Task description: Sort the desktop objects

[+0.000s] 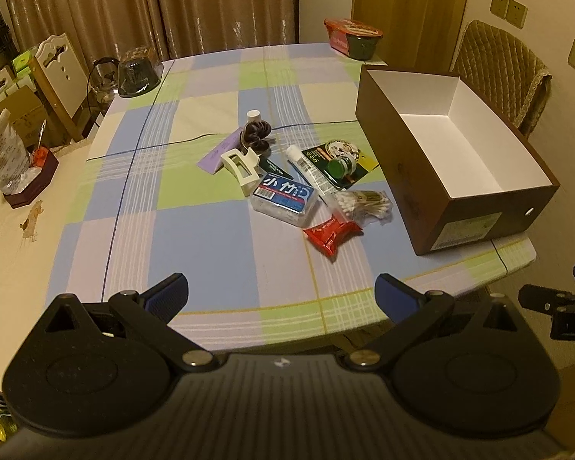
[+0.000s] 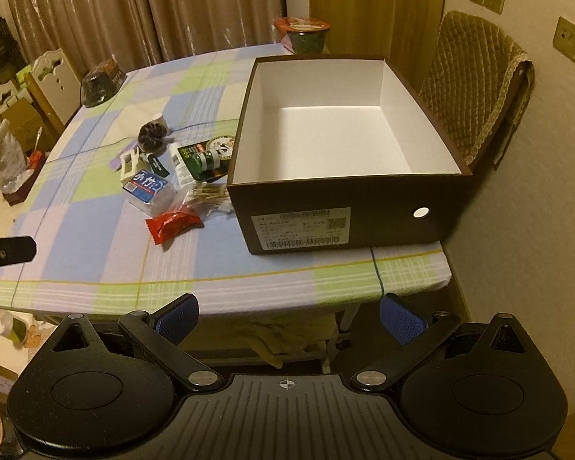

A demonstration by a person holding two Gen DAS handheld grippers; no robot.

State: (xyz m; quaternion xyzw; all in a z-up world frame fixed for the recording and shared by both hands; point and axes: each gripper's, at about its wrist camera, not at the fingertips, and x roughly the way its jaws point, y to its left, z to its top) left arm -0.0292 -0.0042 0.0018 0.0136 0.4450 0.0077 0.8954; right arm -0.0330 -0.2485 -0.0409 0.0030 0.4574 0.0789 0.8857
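Both tongs, left (image 1: pixel 281 297) and right (image 2: pixel 289 318), hover level, spread wide and holding nothing, short of the table (image 1: pixel 211 237).

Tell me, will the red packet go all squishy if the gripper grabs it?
Probably. The red packet looks like a crinkly, puffy foil wrapper, so it would likely dent and bend rather than stay stiff. Its shiny skin might slip between the pads. It seems light, and lying flat on the tablecloth it shouldn't roll.

Dim, warm yellowish indoor light, soft shadows, strong fisheye bending and dark corners.
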